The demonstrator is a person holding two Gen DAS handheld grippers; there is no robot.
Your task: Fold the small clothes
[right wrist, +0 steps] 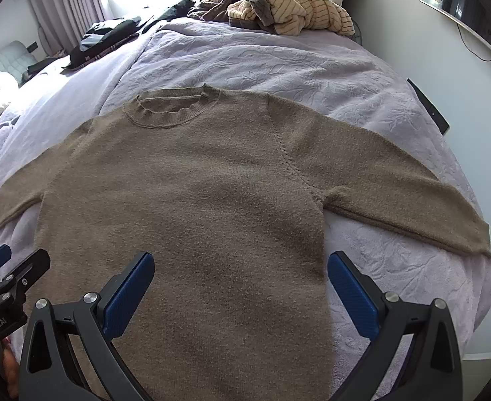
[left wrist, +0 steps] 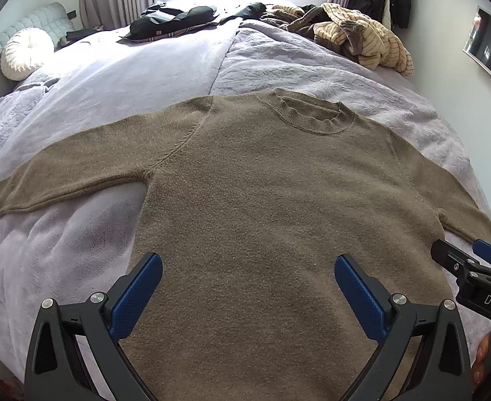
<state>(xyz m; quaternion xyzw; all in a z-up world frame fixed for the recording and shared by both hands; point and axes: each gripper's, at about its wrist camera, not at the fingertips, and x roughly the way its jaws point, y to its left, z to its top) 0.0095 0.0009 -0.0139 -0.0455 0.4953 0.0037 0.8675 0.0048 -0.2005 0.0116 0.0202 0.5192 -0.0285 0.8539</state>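
A: Both sets of jaws are standing spread wide, pinching nothing. The left gripper (left wrist: 248, 287) and the right gripper (right wrist: 240, 284) are hovering side by side over the lower body of the brown knit sweater (left wrist: 262, 193), which is lying flat and face-up on the bed (left wrist: 88, 77), sleeves out toward 9 and 3 o'clock, collar (left wrist: 307, 113) at 12.

B: So nothing is folded yet. How would you go about the first fold?

A: I'm judging a sleeve comes first. The left sleeve (left wrist: 68, 170) is lying straight; pinching its cuff edge through both layers and carrying it across the chest should keep the knit from stretching. The right sleeve (right wrist: 409, 187) would mirror it. The quilt is soft, so a shallow, flat pinch should avoid grabbing bedding.

B: What can't you make out?

A: The hem is running out of frame at 6 o'clock, behind the grippers. Whether the pads are touching the knit, I cannot tell. The striped clothes pile (right wrist: 295, 10) at 12 to 1 o'clock is too jumbled to separate.
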